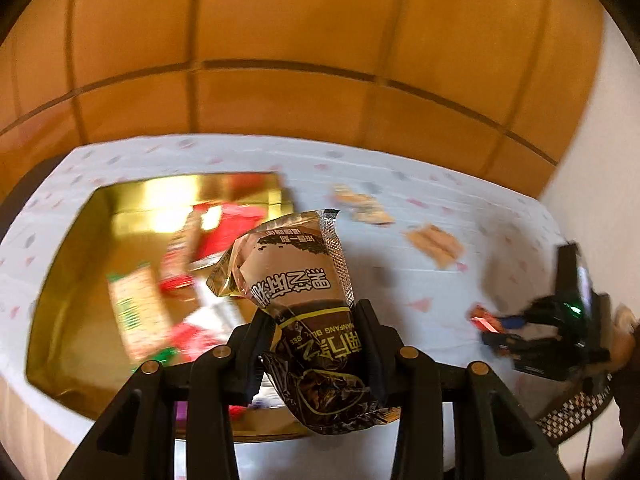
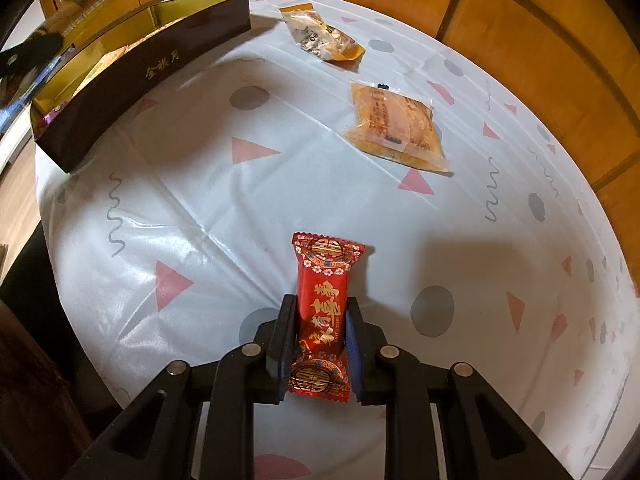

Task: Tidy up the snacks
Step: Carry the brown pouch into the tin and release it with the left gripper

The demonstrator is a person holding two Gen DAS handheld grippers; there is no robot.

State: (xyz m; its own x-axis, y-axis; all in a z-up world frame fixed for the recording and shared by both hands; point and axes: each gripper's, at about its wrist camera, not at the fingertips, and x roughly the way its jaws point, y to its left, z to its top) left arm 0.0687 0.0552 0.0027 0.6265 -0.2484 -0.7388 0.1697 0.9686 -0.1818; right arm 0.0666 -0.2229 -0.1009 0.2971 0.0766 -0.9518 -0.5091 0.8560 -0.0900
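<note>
Both tools carry a snack. Left tool (image 1: pixel 316 332), closed on a brown-and-silver foil sachet (image 1: pixel 304 304), holds it upright above the near edge of the gold-lined box (image 1: pixel 76 280), apparently so it can be released among the packets already inside. Right tool (image 2: pixel 320 332), closed on a red-and-gold wrapped candy (image 2: pixel 324 312), grips it across its middle, both crimped ends free, low over the bench (image 2: pixel 200 200); whether the candy touches the patterned cloth cannot be told.

Largest to smallest: bench with its white cloth; box, standing at the bench's left side; orange pastry packet (image 2: pixel 396 128) and yellow snack packet (image 2: pixel 324 36), both lying loose on the cloth, well apart from the box, probably awaiting collection; sachet; candy.

Left wrist view alone shows the box interior, with red and green-and-cream packets blurred by motion, and the right tool from outside, at the far right. Right wrist view alone shows the box's dark outer wall with gold lettering and renders the loose packets sharply.
</note>
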